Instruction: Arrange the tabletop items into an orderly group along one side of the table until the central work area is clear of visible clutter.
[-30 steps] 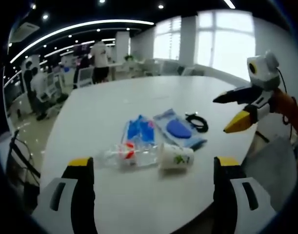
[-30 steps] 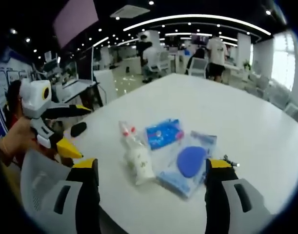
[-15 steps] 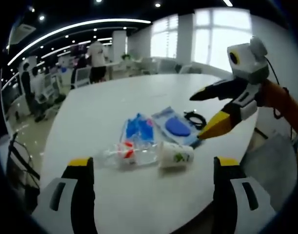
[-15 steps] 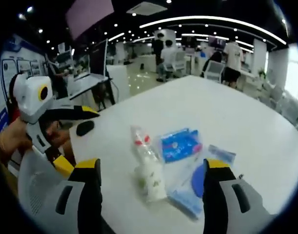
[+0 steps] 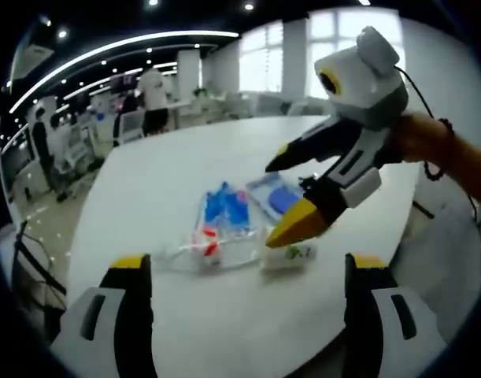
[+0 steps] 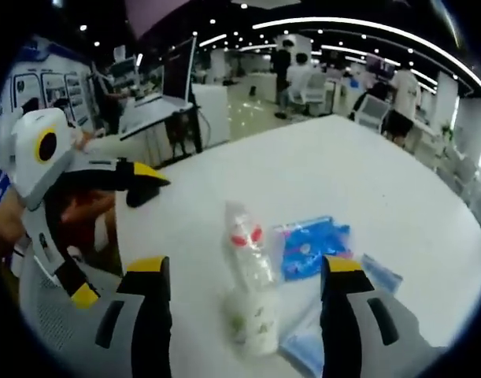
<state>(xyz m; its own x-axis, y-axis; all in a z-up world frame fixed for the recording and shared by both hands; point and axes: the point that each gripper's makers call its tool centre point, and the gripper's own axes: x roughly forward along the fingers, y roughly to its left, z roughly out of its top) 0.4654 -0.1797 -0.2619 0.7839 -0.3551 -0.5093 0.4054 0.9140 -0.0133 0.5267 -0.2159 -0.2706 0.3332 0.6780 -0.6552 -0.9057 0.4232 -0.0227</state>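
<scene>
On the white table [image 5: 146, 181] a clear plastic bottle [image 5: 205, 246] with a red label lies on its side. A white paper cup [image 5: 291, 253] lies at its end. Behind them lie a blue packet [image 5: 224, 209] and a pale pouch [image 5: 275, 197] with a blue round piece inside. My right gripper [image 5: 281, 201] hangs open just above the cup and pouch. My left gripper [image 5: 249, 262] is open, short of the bottle. In the right gripper view the bottle [image 6: 246, 240], cup [image 6: 256, 323] and blue packet [image 6: 311, 244] lie between my open right gripper's [image 6: 246, 265] jaws. My left gripper [image 6: 118, 234] stands open off the table's edge.
The table's near edge [image 5: 248, 358] curves just ahead of my left jaws. A grey chair back [image 6: 59, 315] sits below the left gripper. A dark small object [image 6: 138, 195] rests near the table's corner. People, desks and chairs [image 6: 303, 75] fill the far room.
My right gripper has swung in from the table's right side to hang over the cup and pouch, hiding the black cable. The right gripper view has closed in on the bottle and cup.
</scene>
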